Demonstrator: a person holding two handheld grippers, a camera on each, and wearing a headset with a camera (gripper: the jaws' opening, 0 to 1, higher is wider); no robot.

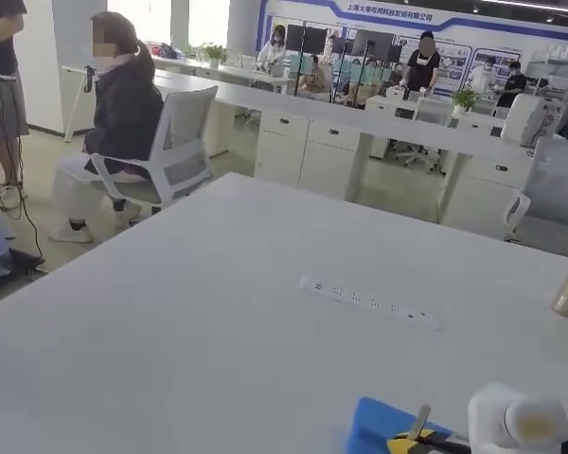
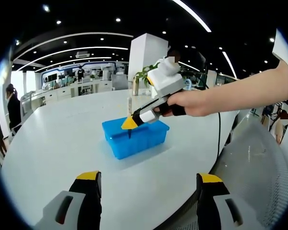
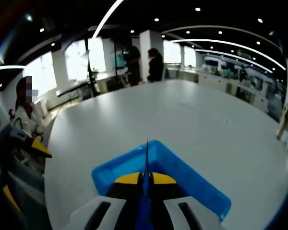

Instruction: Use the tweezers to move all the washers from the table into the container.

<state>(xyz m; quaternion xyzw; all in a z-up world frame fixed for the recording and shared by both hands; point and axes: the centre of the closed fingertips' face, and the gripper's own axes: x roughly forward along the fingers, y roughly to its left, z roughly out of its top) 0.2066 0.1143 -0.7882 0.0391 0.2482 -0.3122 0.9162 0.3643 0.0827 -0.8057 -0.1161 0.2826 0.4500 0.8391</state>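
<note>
white workbench (image 1: 218,359) in an open-plan office, wide and pale. tweezers (image 3: 146,160) sit pinched between the jaws of the right gripper (image 3: 145,181), which are closed together on the handle so the thin tips stick straight out ahead. the tips point down into the blue container (image 2: 134,143), just over its inside near one end. likely placed there so anything released drops inside the walls and not on the table. whether a washer is at the tips or lying in the container is too small to tell, and washers on the tabletop can't be made out either. a hand (image 2: 192,103) grips the right gripper from behind and tilts it nose-down, which fits a drop-off or a hover between picks. left gripper (image 2: 149,176) has its jaws wide apart and holds nothing. it is low over the table edge and well apart from the container, which reads as parked out of the way while the right side does the fine work. the container sits near the person's edge of the table, in easy reach. further out a white power strip (image 1: 369,303) is set flat in the middle of the tabletop, well apart from the container. beyond the table are a seated person (image 1: 123,113) on a white chair (image 1: 185,142), then desks and more people at the back.
</note>
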